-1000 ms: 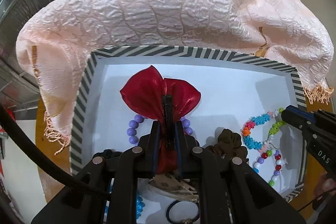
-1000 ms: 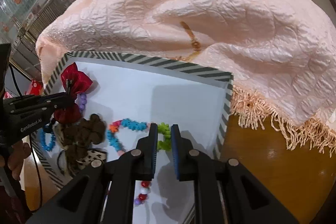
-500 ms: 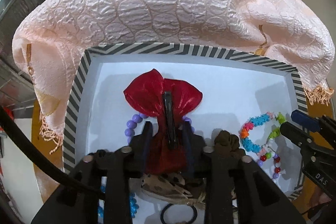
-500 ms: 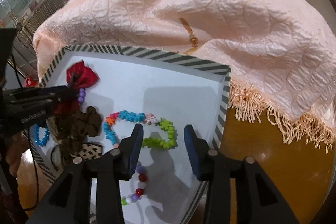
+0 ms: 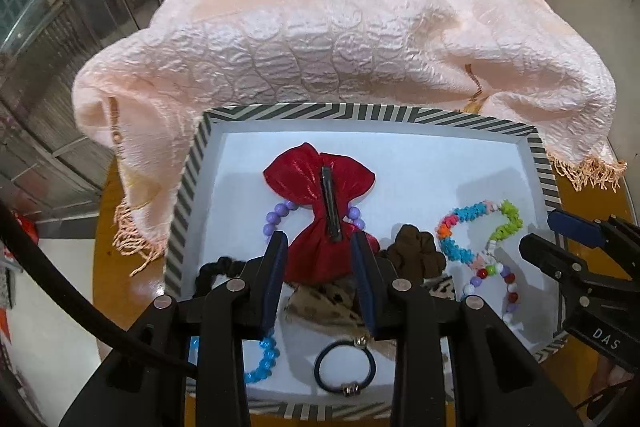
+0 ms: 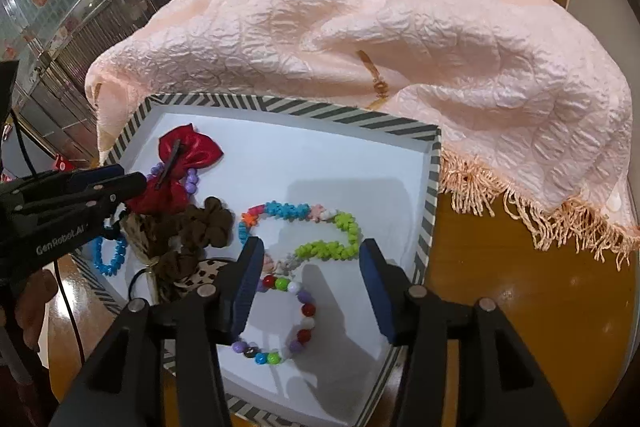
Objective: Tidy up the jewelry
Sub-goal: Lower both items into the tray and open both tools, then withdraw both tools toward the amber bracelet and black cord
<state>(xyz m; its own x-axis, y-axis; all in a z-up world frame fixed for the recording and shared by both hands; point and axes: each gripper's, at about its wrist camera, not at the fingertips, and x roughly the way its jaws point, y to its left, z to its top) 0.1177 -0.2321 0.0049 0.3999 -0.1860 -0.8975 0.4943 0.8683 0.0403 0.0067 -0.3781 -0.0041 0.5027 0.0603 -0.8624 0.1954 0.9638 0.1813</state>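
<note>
Red satin bow clip [image 5: 320, 203] lies released in the striped-rim tray [image 5: 360, 113], both grippers wide open; next pick likely needs regrasping.

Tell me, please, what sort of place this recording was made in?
Probably a home or small shop entrance, though that is uncertain: a glossy wooden table holds a striped tray of hair accessories, a pink shawl lies behind it, and metal folding gates stand beyond.
</note>
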